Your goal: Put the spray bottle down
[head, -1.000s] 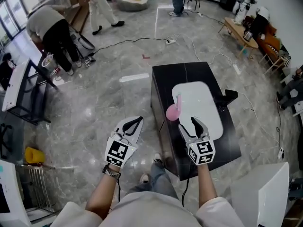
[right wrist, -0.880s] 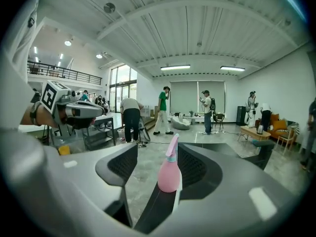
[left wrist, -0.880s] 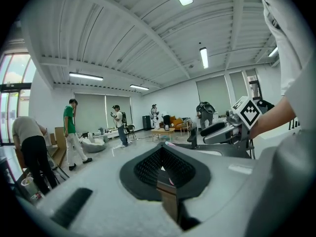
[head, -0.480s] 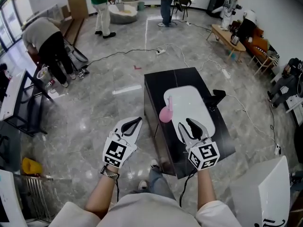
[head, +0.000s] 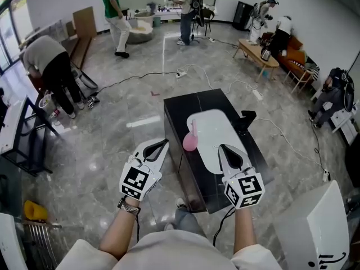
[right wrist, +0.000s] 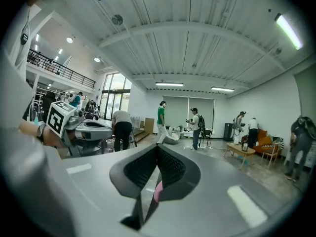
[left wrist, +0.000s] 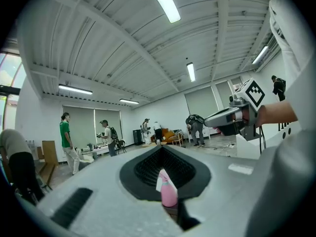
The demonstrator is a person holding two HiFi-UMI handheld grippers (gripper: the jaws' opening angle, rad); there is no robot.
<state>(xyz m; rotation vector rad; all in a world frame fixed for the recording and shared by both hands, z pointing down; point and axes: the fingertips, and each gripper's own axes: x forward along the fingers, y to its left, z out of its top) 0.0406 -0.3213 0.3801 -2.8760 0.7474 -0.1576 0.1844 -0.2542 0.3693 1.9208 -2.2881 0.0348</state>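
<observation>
The pink spray bottle (head: 190, 141) stands upright by the left edge of a white board (head: 216, 129) on the black table (head: 185, 103). No gripper touches it. My right gripper (head: 223, 147) hovers over the board's near end, to the right of the bottle; its jaws have just been closing and are now shut with nothing between them. My left gripper (head: 166, 142) hangs left of the table over the floor, tips together and empty. The bottle (left wrist: 169, 194) shows small and far off beyond the left jaws, and only as a pink sliver (right wrist: 158, 191) past the right ones.
A black object (head: 245, 117) sits at the table's right edge. Cables trail across the grey floor (head: 112, 134). Several people stand at the back, one bends over at left (head: 50, 58). A low wooden table (head: 257, 50) is far right, a white cabinet (head: 315, 224) near right.
The right gripper's jaws, open beside the bottle a second ago, have closed empty. Both grippers have lifted away from the table. The bottle stays standing where it was.
</observation>
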